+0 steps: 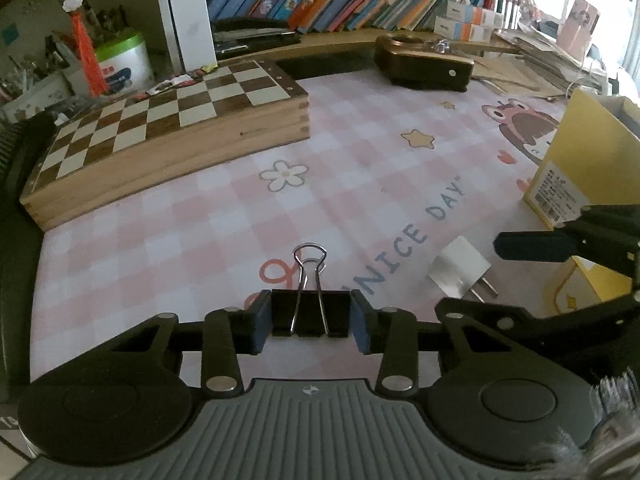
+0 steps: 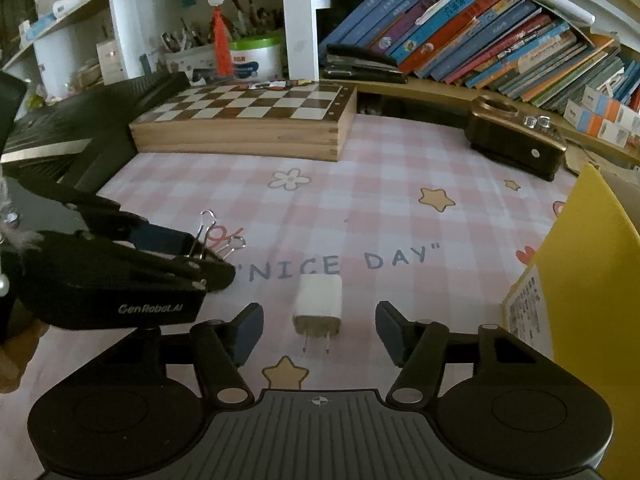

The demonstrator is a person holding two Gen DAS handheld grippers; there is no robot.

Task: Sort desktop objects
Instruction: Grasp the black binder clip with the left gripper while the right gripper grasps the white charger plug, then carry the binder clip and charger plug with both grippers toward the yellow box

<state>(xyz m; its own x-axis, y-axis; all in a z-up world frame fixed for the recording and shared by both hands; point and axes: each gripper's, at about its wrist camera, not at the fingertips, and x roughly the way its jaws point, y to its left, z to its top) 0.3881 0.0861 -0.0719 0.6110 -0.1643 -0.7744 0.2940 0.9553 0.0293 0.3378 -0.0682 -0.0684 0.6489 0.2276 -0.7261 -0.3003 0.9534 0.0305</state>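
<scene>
On the pink checked mat [image 1: 200, 240] that covers the table, my left tongs [image 1: 312, 322] have their blue pads [image 1: 260, 326] drawn in on either side of a black binder clip [image 1: 310, 314]; the pads look to press its body, though a sliver of gap may remain on each side, so I take it as gripped with some caution; its wire handles [image 1: 308, 264] stand up toward the printed words; from the right wrist view the clip [image 2: 206, 240] sits low on the mat beside my left tongs [image 2: 208, 268]. My right tongs [image 2: 319, 332] stand part open and hold nothing; a white charger plug [image 2: 319, 304] lies on the mat between and just beyond the fingers, prongs toward me, touching neither pad. A yellow box [image 2: 592, 280] stands at the right; a wooden chessboard [image 1: 168, 120] lies at the far side, well apart from both tongs.
</scene>
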